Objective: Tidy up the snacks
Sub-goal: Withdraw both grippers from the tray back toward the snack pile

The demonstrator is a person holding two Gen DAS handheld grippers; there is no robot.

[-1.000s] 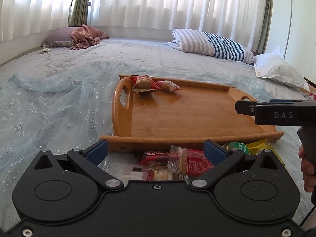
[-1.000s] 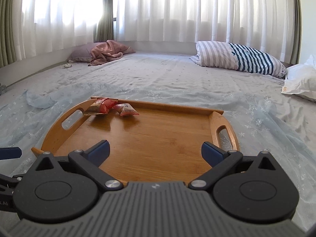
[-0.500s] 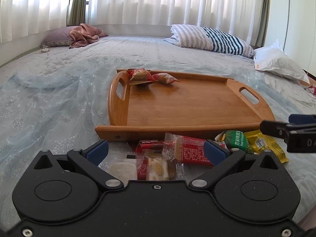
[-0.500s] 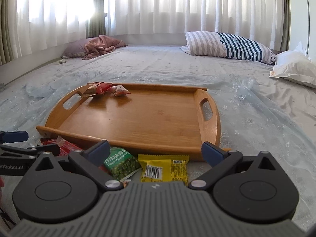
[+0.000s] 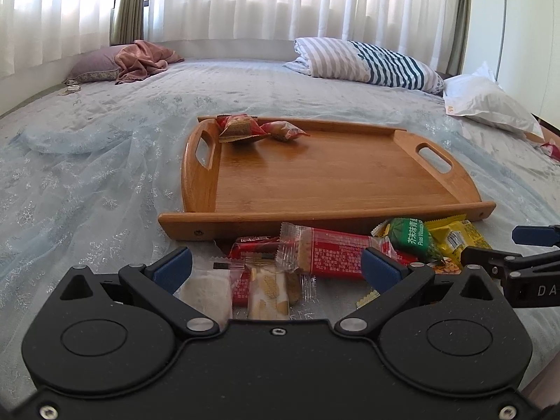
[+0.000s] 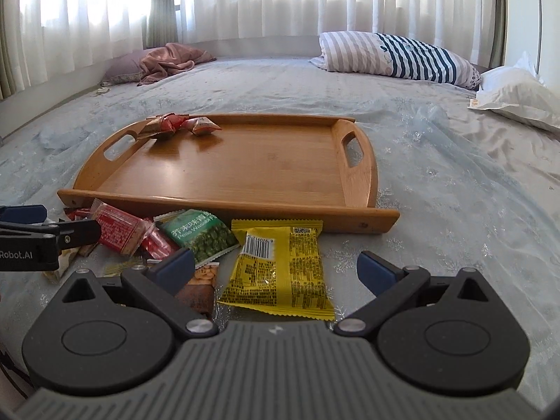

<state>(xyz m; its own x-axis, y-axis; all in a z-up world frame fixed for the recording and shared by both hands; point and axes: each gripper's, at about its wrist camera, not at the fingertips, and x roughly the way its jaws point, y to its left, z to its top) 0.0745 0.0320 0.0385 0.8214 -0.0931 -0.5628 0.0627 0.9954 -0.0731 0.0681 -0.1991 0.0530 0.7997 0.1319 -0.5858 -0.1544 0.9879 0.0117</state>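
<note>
1. Left gripper [image 5: 276, 266]: jaws spread wide, holding nothing, blue pads on either side of a heap of packets on the bed.
2. Right gripper [image 6: 275, 266]: jaws likewise wide and empty, poised over the yellow packet [image 6: 278, 267], which lies flat between the pads, barcode side up.
3. Red-and-clear wafer packet [image 5: 330, 252]: between the left pads, lying across a smaller red packet [image 5: 252, 245], just before the tray's near rim.
4. White packet [image 5: 209, 288] and pale biscuit packet [image 5: 267, 292]: side by side, nearest the left gripper's body.
5. Green wasabi-pea packet [image 6: 199, 236]: just left of the yellow one, overlapping a brown nut packet [image 6: 199, 285].
6. Wooden tray [image 6: 245, 164]: on the bedspread directly behind the heap, two handles, mostly bare.
7. Two red wrapped snacks [image 5: 260, 129]: touching one another in the tray's far left corner.
8. Bed [image 5: 87, 175]: pale blue lace cover; striped pillow [image 5: 371, 64], white pillow [image 5: 490, 105] and pink blanket [image 5: 143, 57] at the far edge, curtains [image 5: 280, 0] behind.
</note>
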